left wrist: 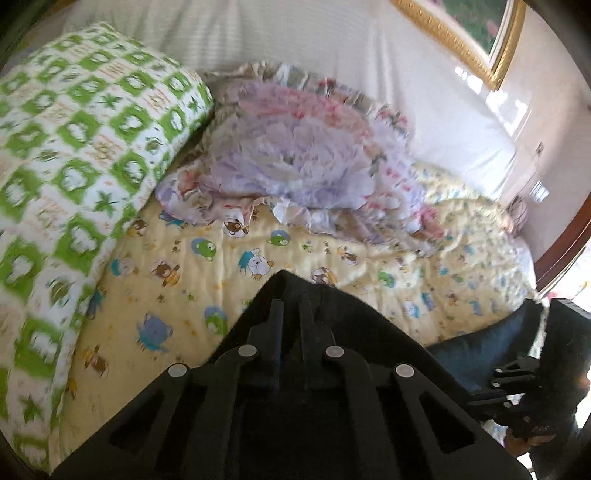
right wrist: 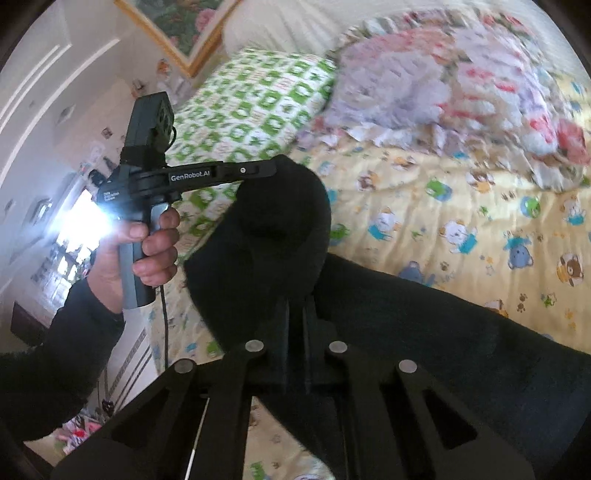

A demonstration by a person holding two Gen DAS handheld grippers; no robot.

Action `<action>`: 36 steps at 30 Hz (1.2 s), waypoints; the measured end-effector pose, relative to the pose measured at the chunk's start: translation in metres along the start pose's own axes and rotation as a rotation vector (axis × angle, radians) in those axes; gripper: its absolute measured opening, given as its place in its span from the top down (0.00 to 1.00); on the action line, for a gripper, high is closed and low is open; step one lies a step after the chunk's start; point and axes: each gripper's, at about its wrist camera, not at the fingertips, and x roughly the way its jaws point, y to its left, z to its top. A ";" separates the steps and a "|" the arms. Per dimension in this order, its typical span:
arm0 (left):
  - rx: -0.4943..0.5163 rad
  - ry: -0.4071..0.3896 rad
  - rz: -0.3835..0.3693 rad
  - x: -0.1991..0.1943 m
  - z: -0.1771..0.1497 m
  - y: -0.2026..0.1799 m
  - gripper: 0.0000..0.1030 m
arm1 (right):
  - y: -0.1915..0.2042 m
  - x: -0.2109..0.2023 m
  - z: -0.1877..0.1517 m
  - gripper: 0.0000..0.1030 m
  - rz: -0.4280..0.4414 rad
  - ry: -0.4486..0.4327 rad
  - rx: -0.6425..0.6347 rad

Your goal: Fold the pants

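Dark, nearly black pants (right wrist: 424, 332) are lifted over a yellow cartoon-print bedspread (right wrist: 461, 206). In the right wrist view my right gripper (right wrist: 295, 310) is shut on a fold of the pants, and the cloth rises in a hump above its fingers. My left gripper (right wrist: 271, 168) comes in from the left, held by a hand (right wrist: 147, 240), with its tip pinched on the top edge of the same hump. In the left wrist view the left gripper (left wrist: 291, 306) is shut, with pants cloth (left wrist: 332, 306) draped over its fingers. The pants stretch right toward the right gripper's housing (left wrist: 565, 339).
A green-and-white patterned pillow (left wrist: 74, 147) lies at the left of the bed. A crumpled pastel floral blanket (left wrist: 303, 158) is heaped behind the pants. A gold picture frame (left wrist: 476, 48) hangs on the wall above a white padded headboard (left wrist: 295, 33). A cable (right wrist: 164, 325) hangs from the left handle.
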 end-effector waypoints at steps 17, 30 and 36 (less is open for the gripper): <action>-0.289 -0.074 -0.044 -0.060 -0.126 0.062 0.95 | 0.033 0.031 -0.038 0.94 0.100 0.096 -0.103; -0.388 -0.131 -0.079 -0.089 -0.150 0.069 0.82 | 0.034 0.038 -0.048 0.87 0.105 0.144 -0.072; -0.408 -0.161 -0.030 -0.093 -0.136 0.063 0.47 | 0.040 0.022 -0.047 0.59 0.155 0.112 -0.080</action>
